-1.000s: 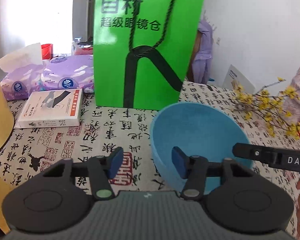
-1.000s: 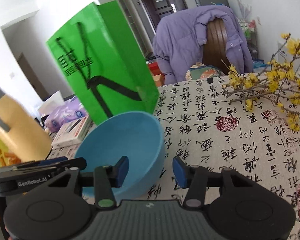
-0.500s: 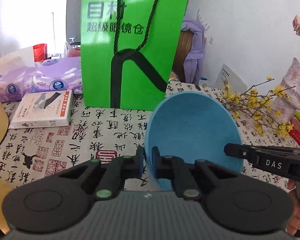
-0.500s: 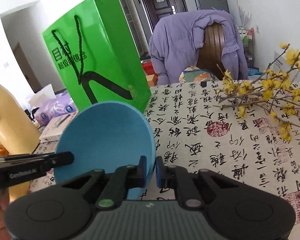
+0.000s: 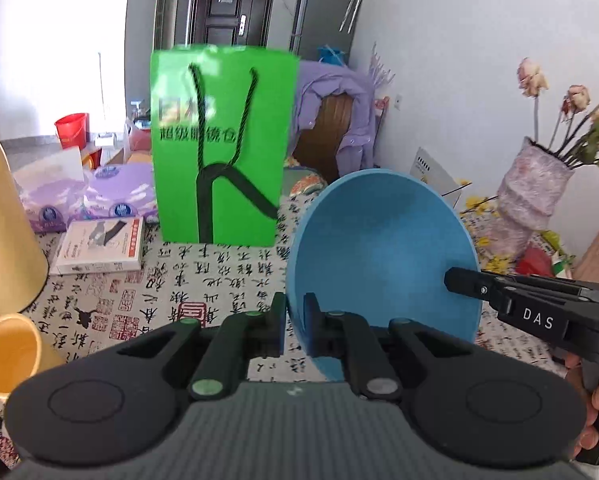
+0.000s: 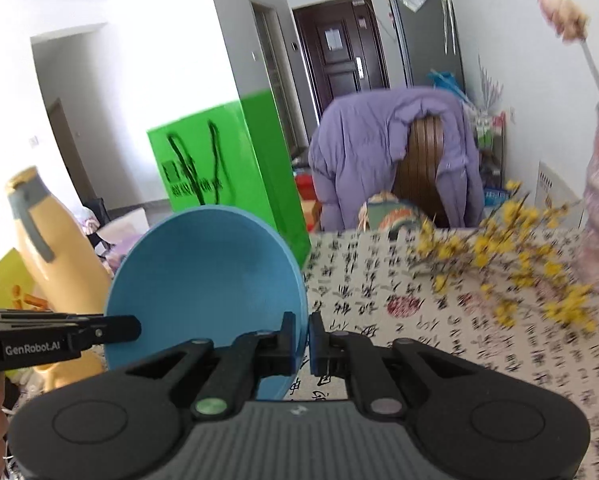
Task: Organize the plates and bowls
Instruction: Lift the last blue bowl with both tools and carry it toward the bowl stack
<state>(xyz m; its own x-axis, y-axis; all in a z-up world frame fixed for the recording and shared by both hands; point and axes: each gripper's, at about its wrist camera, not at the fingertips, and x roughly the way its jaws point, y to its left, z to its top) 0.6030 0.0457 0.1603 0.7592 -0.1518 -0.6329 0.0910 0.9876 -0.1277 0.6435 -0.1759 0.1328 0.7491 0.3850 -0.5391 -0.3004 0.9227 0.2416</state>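
Left tongs (image 5: 294, 322) are pinched tight on the left rim of a blue bowl (image 5: 383, 252), one pad inside and one outside the wall. In this left wrist view the bowl is tilted up on edge, its hollow facing the camera, held above the surface (image 5: 219, 280) with its calligraphy-print cloth. Right tongs (image 5: 459, 280) reach in from the right edge and grip the bowl's opposite rim; a hand (image 5: 591, 412) shows below them. Behind the bowl stands a green paper bag (image 5: 219, 144), with a white box (image 5: 99, 246) lying flat and purple tissue packs (image 5: 115, 196) to its left. A yellow cup (image 5: 9, 354) lies at the lower left, and a vase of dried flowers (image 5: 531, 196) stands at the right.

Right tongs (image 6: 302, 336), in the right wrist view, are clamped shut on the bowl's (image 6: 203, 280) right rim, the wall squeezed between the pads. The bowl hangs clear of the surface (image 6: 439, 344), hollow toward the camera. Left tongs (image 6: 131, 328) come in from the left and hold the far rim. A yellow bottle (image 6: 55, 252) stands behind at left beside the green bag (image 6: 227, 160); a purple jacket (image 6: 379, 152) drapes a chair, and blurred yellow blossoms (image 6: 511, 264) lie at the right.
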